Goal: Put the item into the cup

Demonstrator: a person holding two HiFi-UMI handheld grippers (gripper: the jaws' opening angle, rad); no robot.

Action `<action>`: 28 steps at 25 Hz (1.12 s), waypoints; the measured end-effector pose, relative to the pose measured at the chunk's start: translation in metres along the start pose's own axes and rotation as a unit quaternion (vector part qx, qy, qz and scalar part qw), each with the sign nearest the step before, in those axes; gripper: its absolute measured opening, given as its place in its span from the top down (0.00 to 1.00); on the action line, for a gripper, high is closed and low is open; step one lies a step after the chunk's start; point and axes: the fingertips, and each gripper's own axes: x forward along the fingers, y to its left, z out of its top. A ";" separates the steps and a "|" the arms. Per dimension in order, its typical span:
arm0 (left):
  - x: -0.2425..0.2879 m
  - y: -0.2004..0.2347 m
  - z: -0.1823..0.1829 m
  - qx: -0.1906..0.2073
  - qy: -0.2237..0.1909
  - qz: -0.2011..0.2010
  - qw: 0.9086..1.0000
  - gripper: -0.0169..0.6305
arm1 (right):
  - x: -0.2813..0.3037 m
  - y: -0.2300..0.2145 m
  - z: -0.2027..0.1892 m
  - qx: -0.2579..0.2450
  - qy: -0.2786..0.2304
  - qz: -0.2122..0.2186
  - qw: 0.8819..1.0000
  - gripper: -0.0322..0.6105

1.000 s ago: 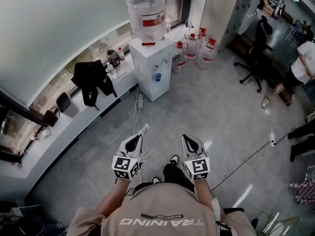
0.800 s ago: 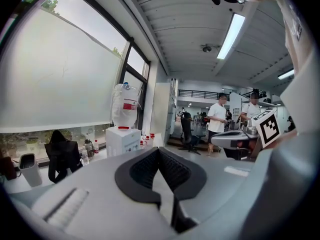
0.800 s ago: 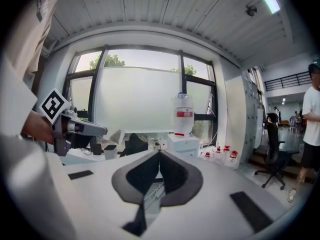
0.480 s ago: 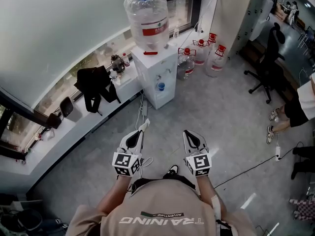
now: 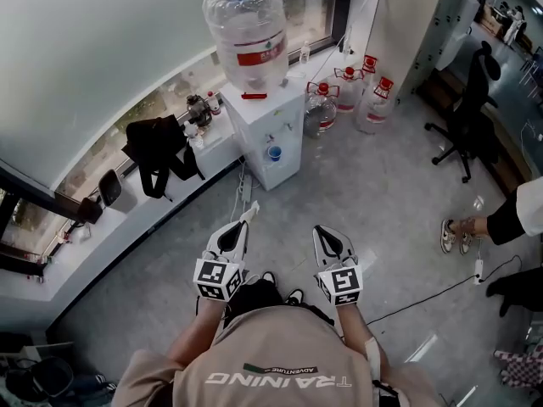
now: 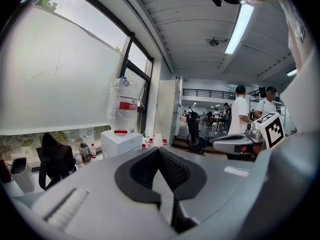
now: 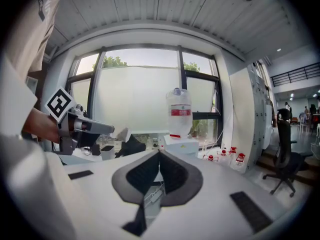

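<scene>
A small blue cup sits in the tap alcove of a white water dispenser, which carries a big clear bottle. No loose item to go with the cup shows in any view. I hold both grippers at waist height over the grey floor, well short of the dispenser. The left gripper is shut with nothing in it, its black pads meeting at the tip. The right gripper is also shut and empty. The dispenser stands ahead in the left gripper view, and the dispenser shows in the right gripper view too.
A black bag hangs on the window ledge left of the dispenser. Spare water jugs stand to its right. An office chair and a person's legs are at the right. A cable crosses the floor.
The dispenser has come a little nearer and shifted in the head view as I stepped. The person at the right has walked on. Both grippers stayed shut.
</scene>
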 end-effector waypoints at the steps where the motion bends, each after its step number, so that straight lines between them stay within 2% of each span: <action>1: 0.008 0.005 0.002 0.000 0.000 -0.001 1.000 0.96 | 0.008 -0.004 0.001 0.000 0.000 -0.001 1.000 0.93; 9: 0.070 0.055 0.014 -0.007 0.002 -0.015 1.000 0.96 | 0.070 -0.025 0.018 -0.006 0.009 -0.009 1.000 0.93; 15: 0.113 0.090 0.027 -0.001 0.007 -0.035 0.999 0.96 | 0.111 -0.037 0.043 -0.016 -0.013 -0.031 0.999 0.93; 21: 0.143 0.122 0.026 0.009 0.020 -0.052 0.998 0.96 | 0.159 -0.039 0.047 -0.021 -0.010 -0.040 0.999 0.93; 28: 0.179 0.142 0.015 -0.011 0.048 -0.048 0.998 0.96 | 0.190 -0.062 0.039 -0.010 0.012 -0.040 0.999 0.93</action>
